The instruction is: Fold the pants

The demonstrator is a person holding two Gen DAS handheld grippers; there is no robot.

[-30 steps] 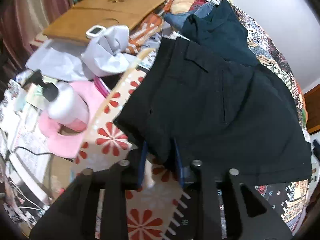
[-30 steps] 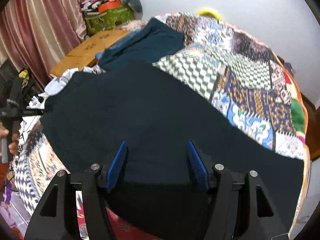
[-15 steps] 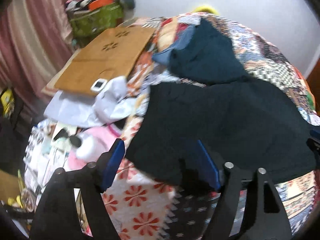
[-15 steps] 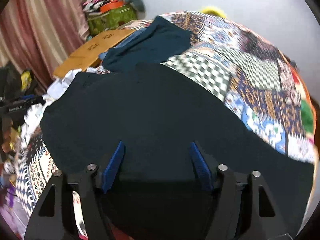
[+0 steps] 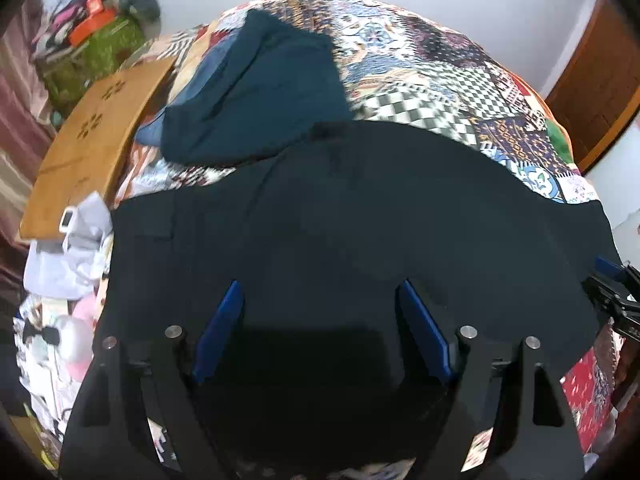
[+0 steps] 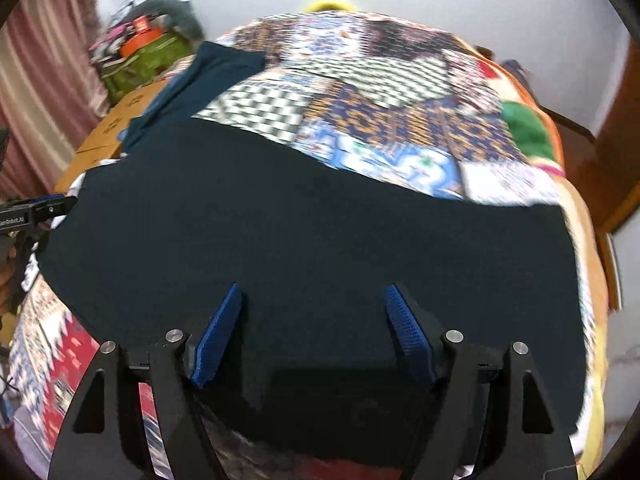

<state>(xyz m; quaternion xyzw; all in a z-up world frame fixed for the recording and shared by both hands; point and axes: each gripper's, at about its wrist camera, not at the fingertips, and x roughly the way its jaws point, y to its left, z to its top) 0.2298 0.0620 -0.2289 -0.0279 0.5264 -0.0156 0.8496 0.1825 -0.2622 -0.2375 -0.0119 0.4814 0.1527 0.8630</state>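
Lying flat on the patchwork bed quilt (image 5: 420, 60), the soft black cloth pants (image 5: 360, 220) look light and floppy; pinch an edge. Both hand-held grippers, left (image 5: 320, 328) and right (image 6: 312, 332), are opening above them, holding nothing.

A: What colour are the pants (image 5: 360, 216) lying under the tongs?
B: Black, plain, no pattern. The tongs' pads (image 5: 219, 332) are bright blue on black arms.
A: And the cloth (image 5: 256, 92) beyond the pants, to the left?
B: Dark teal, plain too.
A: The quilt (image 6: 392, 120) past the tongs?
B: Patchwork: black-and-white checks, blue and orange prints, a green patch, red near the edge.
A: Far left?
B: A tan board (image 5: 92, 140), a green bag (image 5: 92, 56), a pink striped curtain (image 6: 36, 92).
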